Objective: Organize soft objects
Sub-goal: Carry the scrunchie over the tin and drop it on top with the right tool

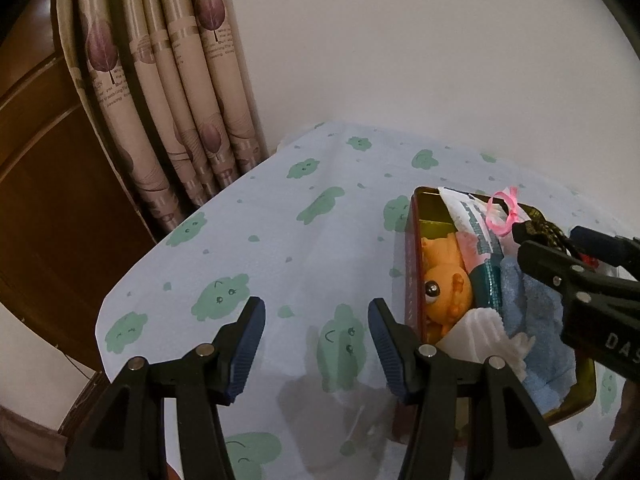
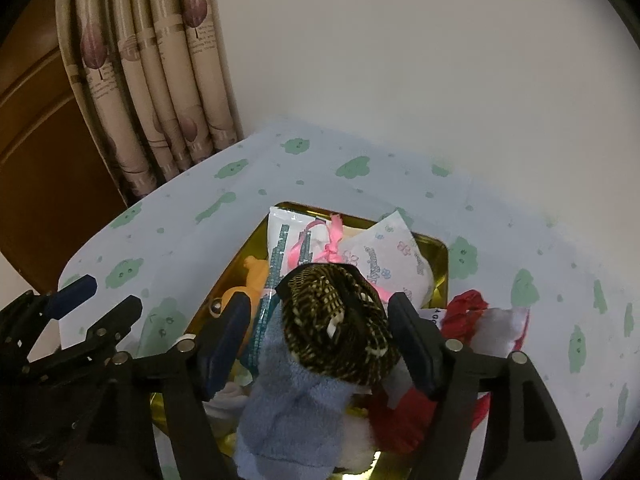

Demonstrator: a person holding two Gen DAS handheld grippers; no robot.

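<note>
A tin box [image 1: 414, 248] [image 2: 440, 256], red outside and gold inside, sits on the cloud-print tablecloth [image 1: 280, 220]. It holds an orange toy [image 1: 444, 284] [image 2: 256, 272], a blue towel [image 1: 532, 320] [image 2: 292, 400], a white packet with teal print [image 1: 476, 224] [image 2: 284, 240] and a pink ribbon [image 1: 504, 212] [image 2: 332, 244]. A black-and-gold woven pouch [image 2: 336, 320] rests on the towel, between the wide jaws of my right gripper [image 2: 320, 304] [image 1: 548, 236]; its pads do not press on it. My left gripper [image 1: 316, 308] [image 2: 112, 292] is open over bare cloth left of the tin.
A red and white cloth [image 2: 480, 320] lies at the tin's right side, beside a white butterfly-print packet [image 2: 392, 260]. A white fluffy piece [image 1: 476, 336] sits at the tin's near end. Curtains [image 1: 180, 100] and a wooden door [image 1: 40, 180] stand beyond the table's left edge.
</note>
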